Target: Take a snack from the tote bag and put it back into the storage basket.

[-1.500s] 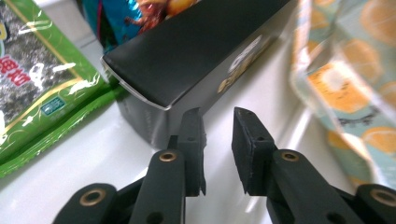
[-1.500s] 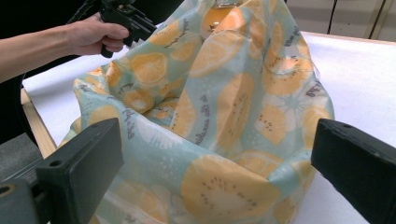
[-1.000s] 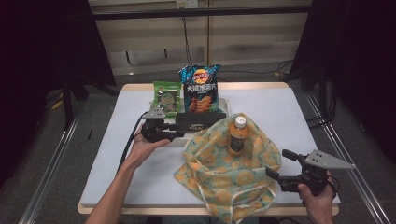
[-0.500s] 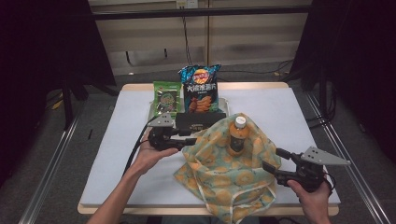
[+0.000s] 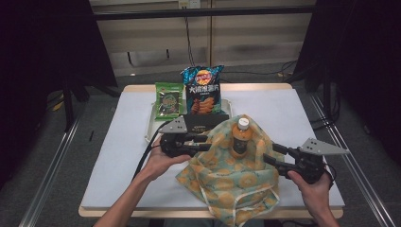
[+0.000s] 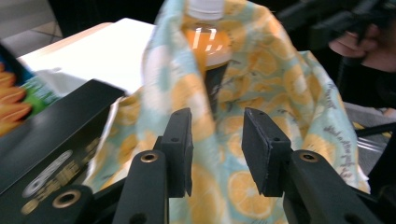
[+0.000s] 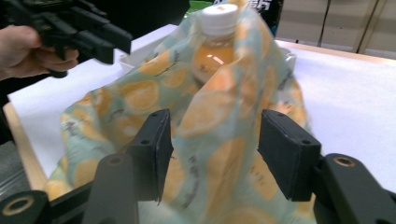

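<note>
On the white table (image 5: 118, 156), the left gripper (image 5: 204, 143) and right gripper (image 5: 272, 153), both with jaws open and holding nothing, point at the orange-print bag (image 5: 227, 175) with the juice bottle (image 5: 241, 137) standing inside, so packing looks barely begun, snacks left behind.

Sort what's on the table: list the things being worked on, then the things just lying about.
In the job:
- lemon-print cloth bag
- orange drink bottle standing in it
- left gripper, open
- right gripper, open

Lying about:
- chip bag
- green snack packet
- black box
- white tray
</note>
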